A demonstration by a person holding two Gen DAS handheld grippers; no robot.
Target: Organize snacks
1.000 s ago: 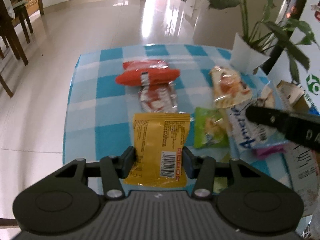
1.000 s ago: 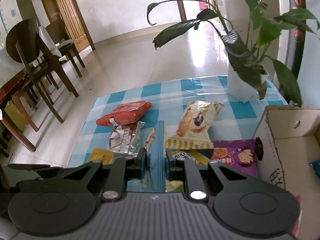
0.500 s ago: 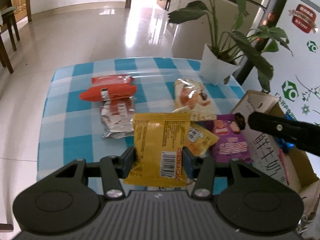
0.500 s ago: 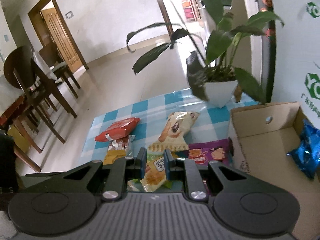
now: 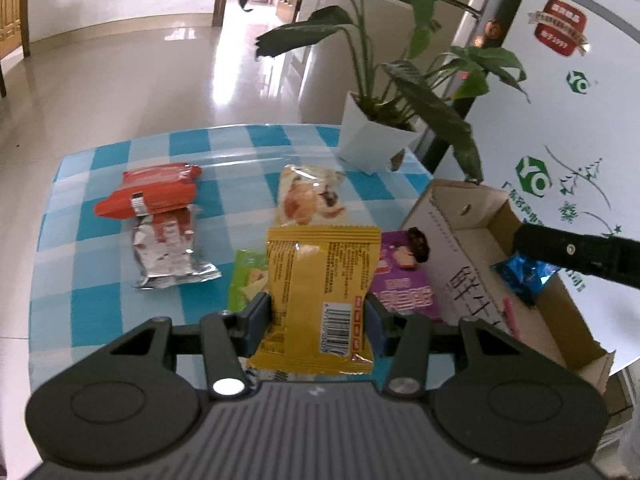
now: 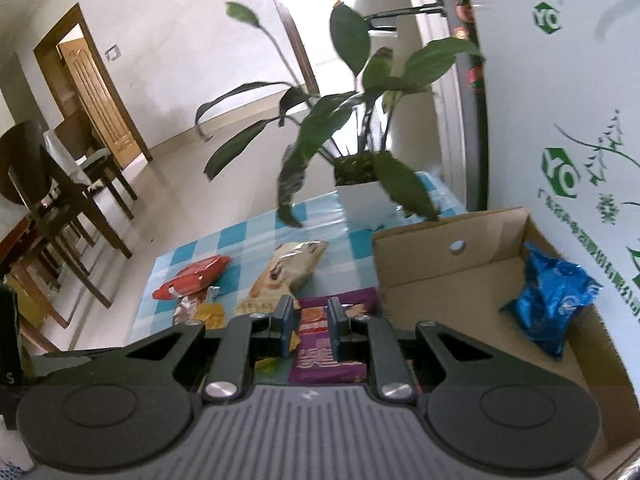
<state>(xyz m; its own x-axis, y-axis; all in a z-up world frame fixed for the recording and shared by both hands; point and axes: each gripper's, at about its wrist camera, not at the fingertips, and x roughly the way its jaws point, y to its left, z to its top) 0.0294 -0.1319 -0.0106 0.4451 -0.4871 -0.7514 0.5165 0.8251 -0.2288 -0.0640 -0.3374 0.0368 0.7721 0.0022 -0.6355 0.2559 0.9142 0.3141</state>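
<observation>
My left gripper (image 5: 316,314) is shut on a yellow snack packet (image 5: 320,280) and holds it above the checked table (image 5: 104,264). On the table lie a red packet (image 5: 152,192), a silver packet (image 5: 168,252), a bread packet (image 5: 308,196), a green packet (image 5: 248,284) and a purple packet (image 5: 404,284). A cardboard box (image 5: 472,236) at the right holds a blue packet (image 5: 524,276). My right gripper (image 6: 312,320) is open a little and empty, high above the purple packet (image 6: 324,344), left of the box (image 6: 448,276) and its blue packet (image 6: 552,300).
A potted plant in a white pot (image 5: 372,144) stands at the table's far right corner. A white fridge (image 5: 560,100) rises behind the box. Dark wooden chairs (image 6: 60,200) stand on the tiled floor at the left.
The right gripper has let go of the blue packet, which now lies in the box, and has risen. The left gripper has carried the yellow packet rightwards, toward the box.
</observation>
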